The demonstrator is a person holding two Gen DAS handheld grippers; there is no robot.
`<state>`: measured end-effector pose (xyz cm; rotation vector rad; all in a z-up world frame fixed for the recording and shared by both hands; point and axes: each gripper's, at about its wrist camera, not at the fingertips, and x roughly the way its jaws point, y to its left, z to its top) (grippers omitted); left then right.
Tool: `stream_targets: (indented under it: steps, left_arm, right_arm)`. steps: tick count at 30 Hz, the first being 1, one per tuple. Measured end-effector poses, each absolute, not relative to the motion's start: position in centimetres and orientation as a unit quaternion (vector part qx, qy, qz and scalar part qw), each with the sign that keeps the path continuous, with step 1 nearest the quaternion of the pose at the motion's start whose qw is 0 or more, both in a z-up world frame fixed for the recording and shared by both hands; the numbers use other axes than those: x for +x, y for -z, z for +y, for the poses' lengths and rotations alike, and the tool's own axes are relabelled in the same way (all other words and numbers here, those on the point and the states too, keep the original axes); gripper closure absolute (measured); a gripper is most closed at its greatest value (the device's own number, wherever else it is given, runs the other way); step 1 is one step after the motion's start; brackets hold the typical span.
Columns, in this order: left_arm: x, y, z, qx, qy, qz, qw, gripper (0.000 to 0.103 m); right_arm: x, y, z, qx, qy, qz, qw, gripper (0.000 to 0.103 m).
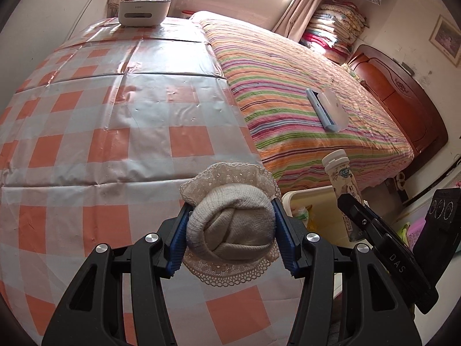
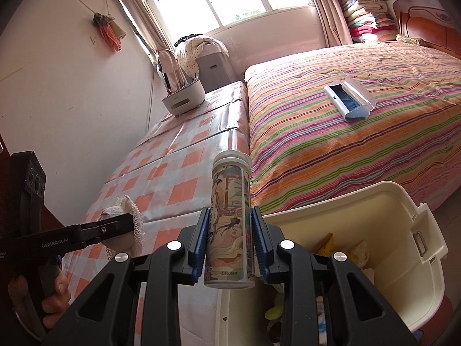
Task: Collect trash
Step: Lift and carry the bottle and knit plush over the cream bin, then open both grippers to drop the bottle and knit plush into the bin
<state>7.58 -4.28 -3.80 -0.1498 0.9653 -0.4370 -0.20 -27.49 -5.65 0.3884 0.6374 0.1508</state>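
Note:
My left gripper (image 1: pixel 230 225) is shut on a rolled beige sock with a lace cuff (image 1: pixel 230 225), held just above the orange-checked tablecloth (image 1: pixel 115 132). In the right wrist view the same sock (image 2: pixel 126 216) shows at the lower left in the left gripper (image 2: pixel 115 225). My right gripper (image 2: pixel 229 236) is shut on an upright white printed tube with a cap (image 2: pixel 230 219), held over the near rim of a cream bin (image 2: pixel 403 230). The tube (image 1: pixel 341 184) and the right gripper (image 1: pixel 354 210) appear at the right of the left wrist view, beside the bin (image 1: pixel 314 196).
The bin holds wrappers and scraps (image 2: pixel 345 250). A striped bed (image 2: pixel 345 144) lies beyond it, with a blue-and-white case (image 2: pixel 348 101) on top. A white pen holder (image 1: pixel 144 11) stands at the table's far end. A hand (image 2: pixel 54 294) grips the left tool.

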Motion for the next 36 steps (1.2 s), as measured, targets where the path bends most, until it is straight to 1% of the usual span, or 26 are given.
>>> stream_targets:
  steps: [14, 36]
  left_arm:
    - [5.9, 3.9, -10.0, -0.031, 0.264, 0.462, 0.846, 0.051]
    - [5.7, 5.6, -15.7, 0.002, 0.3, 0.481, 0.824, 0.051]
  right_arm:
    - [-1.8, 5.9, -30.4, 0.193, 0.002, 0.317, 0.929, 0.075]
    - [-3.5, 6.3, -33.7, 0.213, 0.063, 0.316, 0.922, 0.075]
